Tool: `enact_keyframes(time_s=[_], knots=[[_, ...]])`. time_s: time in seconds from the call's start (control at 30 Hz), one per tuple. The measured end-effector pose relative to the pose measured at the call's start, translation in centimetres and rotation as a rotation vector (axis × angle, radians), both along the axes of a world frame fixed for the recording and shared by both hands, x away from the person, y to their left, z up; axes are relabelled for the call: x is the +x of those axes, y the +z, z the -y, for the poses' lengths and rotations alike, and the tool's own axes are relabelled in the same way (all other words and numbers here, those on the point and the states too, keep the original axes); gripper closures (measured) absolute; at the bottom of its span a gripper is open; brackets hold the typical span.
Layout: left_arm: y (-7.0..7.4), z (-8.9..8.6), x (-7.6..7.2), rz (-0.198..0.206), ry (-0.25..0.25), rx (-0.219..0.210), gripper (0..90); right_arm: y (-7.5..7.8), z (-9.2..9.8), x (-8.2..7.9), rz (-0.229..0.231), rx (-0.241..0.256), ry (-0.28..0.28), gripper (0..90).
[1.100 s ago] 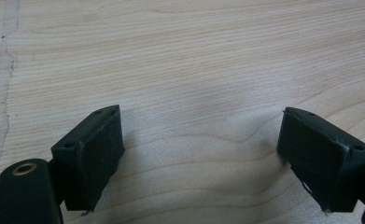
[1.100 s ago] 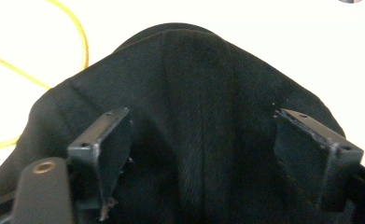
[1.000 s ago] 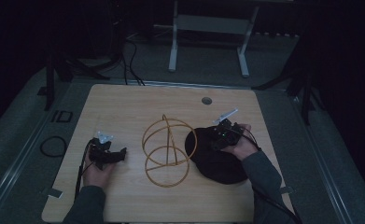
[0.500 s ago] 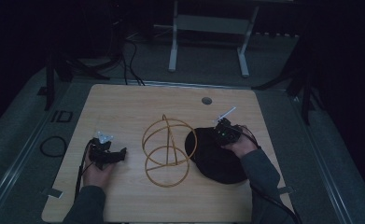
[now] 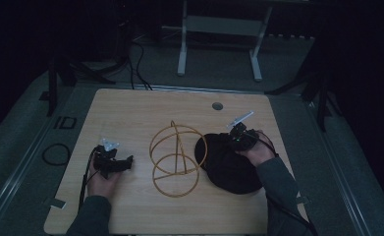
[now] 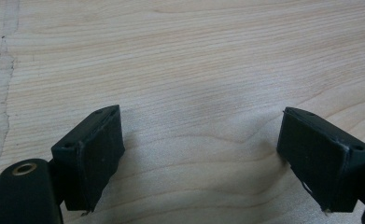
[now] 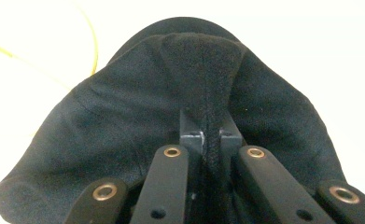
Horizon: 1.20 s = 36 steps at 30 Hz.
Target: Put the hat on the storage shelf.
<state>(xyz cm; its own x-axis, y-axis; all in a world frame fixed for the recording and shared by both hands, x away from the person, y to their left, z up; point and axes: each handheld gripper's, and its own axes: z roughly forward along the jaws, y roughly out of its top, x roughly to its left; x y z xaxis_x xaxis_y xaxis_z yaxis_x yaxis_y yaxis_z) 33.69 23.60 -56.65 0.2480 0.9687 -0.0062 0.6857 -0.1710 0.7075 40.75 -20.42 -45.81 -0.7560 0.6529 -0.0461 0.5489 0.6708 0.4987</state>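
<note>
The high view is dim and grainy; surroundings beyond the bench fall into near black. The right gripper view is overexposed, with the background blown white. The left gripper view is evenly lit, with soft shadows under the jaws.

"ID" on the floor.

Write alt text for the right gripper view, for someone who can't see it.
The right gripper has its two black jaws shut on a fold of black cloth, which bunches up into a ridge between them. A thin yellow wire frame curves past on the pale table at upper left.
</note>
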Motion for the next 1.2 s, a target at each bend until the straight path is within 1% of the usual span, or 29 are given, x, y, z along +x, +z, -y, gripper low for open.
enact_keyframes(time_s=[0.17,0.3,0.37,0.43,0.47,0.53,0.57,0.63,0.8,0.93,1.03,1.17,1.2], knots=[[0.0,0.0,0.0,-0.001,0.001,0.000,14.1,0.9,0.7,-0.2,0.020,0.042,0.016,86.1],[0.0,0.0,0.0,0.000,0.001,-0.001,14.1,1.8,1.1,-0.4,0.030,0.052,0.040,86.0],[0.0,0.0,0.0,0.000,0.001,-0.001,14.1,2.0,1.2,-0.5,0.032,0.056,0.042,86.0],[0.0,0.0,0.0,-0.001,0.000,0.000,14.1,2.5,1.5,-0.6,0.035,0.075,0.059,86.0],[0.0,0.0,0.0,-0.002,0.000,0.000,14.1,2.8,1.6,-0.8,0.029,0.080,0.066,85.9],[0.0,0.0,0.0,0.000,0.002,-0.002,14.1,3.2,1.6,-1.0,0.033,0.083,0.078,86.0],[0.0,0.0,0.0,0.000,0.002,-0.002,14.1,3.5,1.6,-1.2,0.045,0.076,0.091,86.0],[0.0,0.0,0.0,0.000,0.001,-0.001,14.1,3.9,1.6,-1.3,0.045,0.072,0.095,86.0],[0.0,0.0,0.0,0.000,0.002,-0.002,14.1,4.8,2.1,-1.5,0.050,0.085,0.115,85.9],[0.0,0.0,0.0,0.000,0.002,-0.002,14.1,5.2,2.5,-1.6,0.057,0.087,0.131,85.9],[0.0,0.0,0.0,0.000,0.002,-0.002,14.1,5.5,2.7,-1.7,0.061,0.082,0.154,85.9],[0.0,0.0,0.0,0.000,0.001,-0.001,14.1,5.9,2.9,-1.7,0.062,0.076,0.162,85.8],[0.0,0.0,0.0,0.000,0.001,-0.001,14.1,6.2,3.0,-1.7,0.062,0.077,0.164,85.8]])
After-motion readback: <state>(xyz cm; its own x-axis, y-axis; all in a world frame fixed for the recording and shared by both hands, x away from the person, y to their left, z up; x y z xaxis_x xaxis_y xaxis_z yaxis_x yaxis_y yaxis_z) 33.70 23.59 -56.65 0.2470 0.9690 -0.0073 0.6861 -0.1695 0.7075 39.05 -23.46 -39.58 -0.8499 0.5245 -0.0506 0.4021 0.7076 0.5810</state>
